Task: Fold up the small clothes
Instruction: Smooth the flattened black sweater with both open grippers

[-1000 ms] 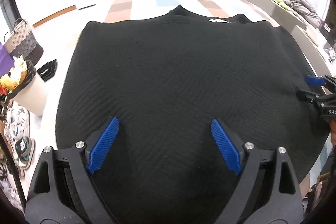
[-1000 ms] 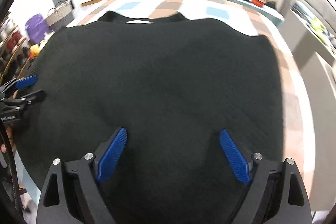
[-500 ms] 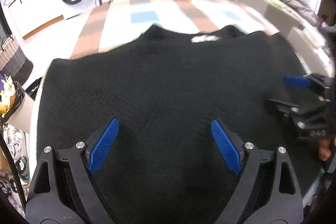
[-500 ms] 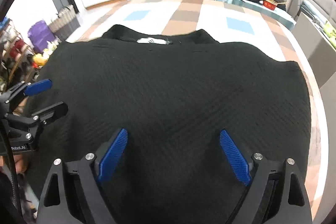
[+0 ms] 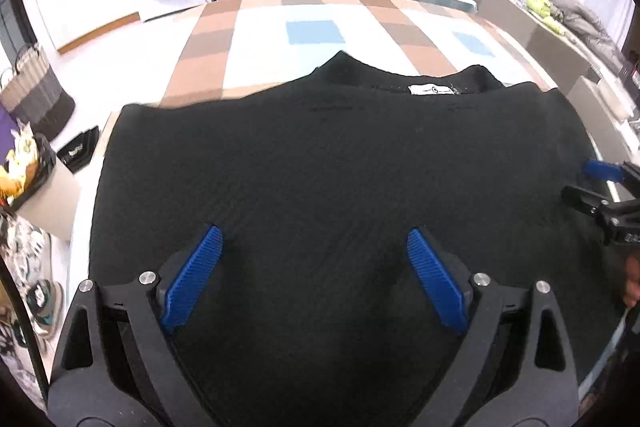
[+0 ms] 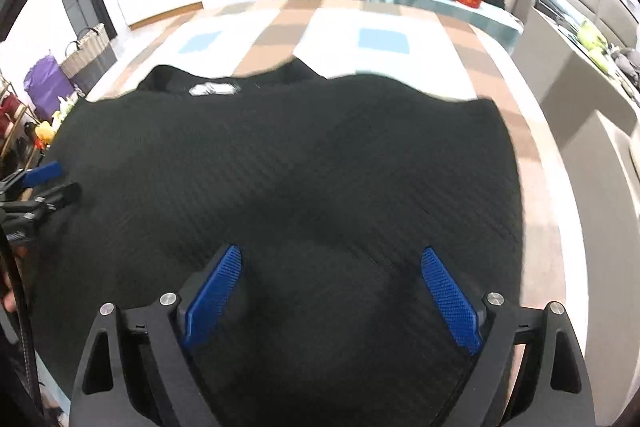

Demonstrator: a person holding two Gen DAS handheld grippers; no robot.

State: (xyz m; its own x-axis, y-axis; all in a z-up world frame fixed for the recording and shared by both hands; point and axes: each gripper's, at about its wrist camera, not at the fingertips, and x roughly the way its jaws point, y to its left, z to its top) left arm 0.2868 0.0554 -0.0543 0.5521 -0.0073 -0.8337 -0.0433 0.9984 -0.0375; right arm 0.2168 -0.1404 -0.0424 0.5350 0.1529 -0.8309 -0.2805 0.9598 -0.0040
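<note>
Black knit sweater [image 5: 328, 179] spread on checked worktop [image 5: 260, 39], white neck label [image 5: 434, 89] unreadable at 12 o'clock, more worktop exposed than earlier. Left hand-held gripper [image 5: 314, 267] and right hand-held gripper [image 6: 332, 287]: wide apart, empty.

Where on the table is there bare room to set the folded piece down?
Bare checked tablecloth lies beyond the black garment's collar, out to the far edge, plus a strip along its right side. The near half is covered by the garment, with both grippers open over it.
</note>
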